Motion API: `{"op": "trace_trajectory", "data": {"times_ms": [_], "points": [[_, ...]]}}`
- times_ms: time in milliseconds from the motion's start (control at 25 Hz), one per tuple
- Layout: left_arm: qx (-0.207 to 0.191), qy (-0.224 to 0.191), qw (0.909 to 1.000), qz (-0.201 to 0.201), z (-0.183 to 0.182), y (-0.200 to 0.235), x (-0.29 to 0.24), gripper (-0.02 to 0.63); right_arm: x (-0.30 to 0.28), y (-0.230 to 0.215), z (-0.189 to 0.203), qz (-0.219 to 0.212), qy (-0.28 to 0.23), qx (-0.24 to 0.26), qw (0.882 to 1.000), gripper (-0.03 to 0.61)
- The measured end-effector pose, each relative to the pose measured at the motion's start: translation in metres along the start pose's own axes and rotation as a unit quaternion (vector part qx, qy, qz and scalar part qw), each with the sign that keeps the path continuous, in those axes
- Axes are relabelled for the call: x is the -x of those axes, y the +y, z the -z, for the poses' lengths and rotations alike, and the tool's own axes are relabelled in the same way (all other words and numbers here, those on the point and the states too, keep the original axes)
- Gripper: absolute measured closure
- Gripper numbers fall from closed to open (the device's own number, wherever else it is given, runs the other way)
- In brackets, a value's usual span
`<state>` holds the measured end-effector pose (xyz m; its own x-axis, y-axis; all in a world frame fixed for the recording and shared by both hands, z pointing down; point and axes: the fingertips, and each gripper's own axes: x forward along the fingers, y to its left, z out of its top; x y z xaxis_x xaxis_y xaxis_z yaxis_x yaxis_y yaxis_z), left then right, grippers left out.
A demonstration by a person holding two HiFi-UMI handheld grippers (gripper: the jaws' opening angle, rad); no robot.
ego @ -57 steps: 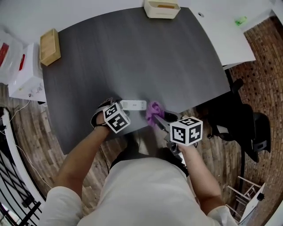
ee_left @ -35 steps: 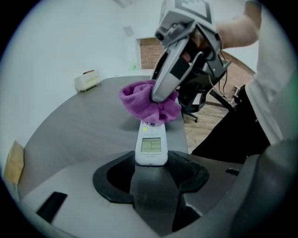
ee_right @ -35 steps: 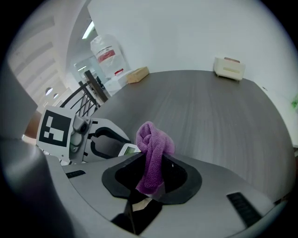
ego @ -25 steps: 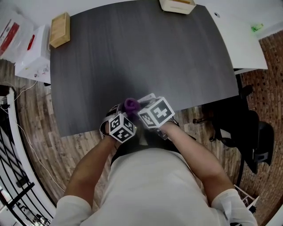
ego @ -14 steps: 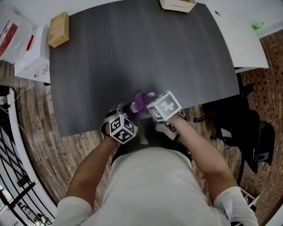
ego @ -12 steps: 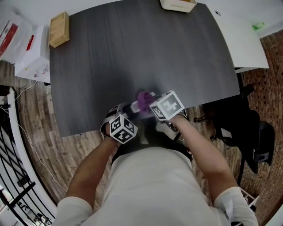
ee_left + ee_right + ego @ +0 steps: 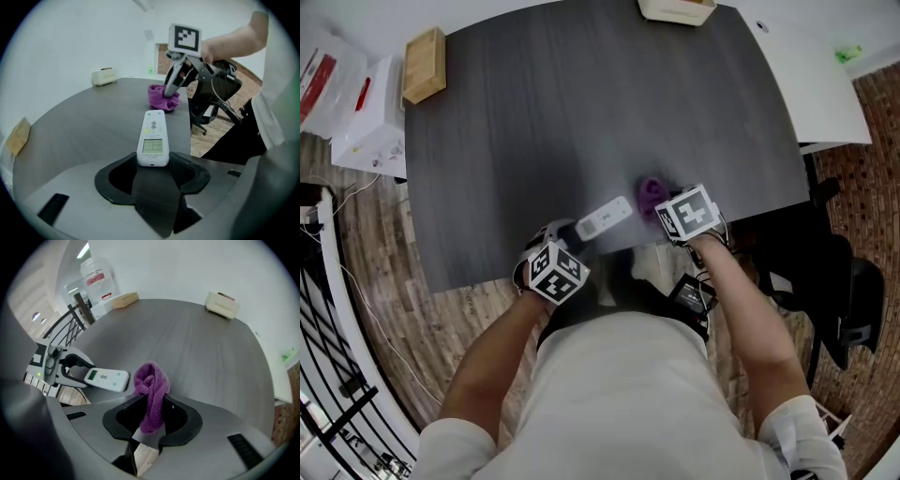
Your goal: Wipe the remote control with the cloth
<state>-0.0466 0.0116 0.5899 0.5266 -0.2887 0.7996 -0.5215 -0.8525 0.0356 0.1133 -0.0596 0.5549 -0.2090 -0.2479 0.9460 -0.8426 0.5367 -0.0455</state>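
Wiping stroke looks finished. The bunched purple fuzzy cloth (image 7: 652, 192) was on the slim white remote control (image 7: 605, 217) half a second ago and has now swung off just to the remote's right. The right claw (image 7: 150, 420) is still clenched on the cloth. The left claw (image 7: 153, 164) still pinches the remote's near end, by the dark grey bench (image 7: 581, 112) front edge. Guessing another pass is coming.

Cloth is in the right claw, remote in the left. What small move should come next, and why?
Probably slide the right claw leftward so the purple cloth lands on the remote: the cloth sits just off its far end, while the left claw grips the near end.
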Motion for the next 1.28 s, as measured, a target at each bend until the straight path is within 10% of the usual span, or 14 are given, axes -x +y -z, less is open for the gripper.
{"op": "trace_trajectory", "data": {"times_ms": [240,400,680,1280], "points": [[0.169,-0.003,0.9825,0.08,-0.004,-0.006,0.001,0.4,0.01,-0.004,-0.003,0.013,-0.051,-0.021,0.998,0.476],[0.322,-0.031,0.9337,0.154,-0.012,-0.019,0.0,0.4,0.001,0.032,-0.012,0.007,-0.079,0.023,0.997,0.476],[0.429,-0.086,0.868,0.236,-0.027,-0.03,0.003,0.4,-0.013,0.031,-0.015,0.005,-0.062,0.019,0.998,0.476],[0.486,-0.049,0.849,0.201,-0.035,-0.018,-0.024,0.536,-0.022,0.055,-0.007,-0.046,-0.053,0.051,0.996,0.476]]}}
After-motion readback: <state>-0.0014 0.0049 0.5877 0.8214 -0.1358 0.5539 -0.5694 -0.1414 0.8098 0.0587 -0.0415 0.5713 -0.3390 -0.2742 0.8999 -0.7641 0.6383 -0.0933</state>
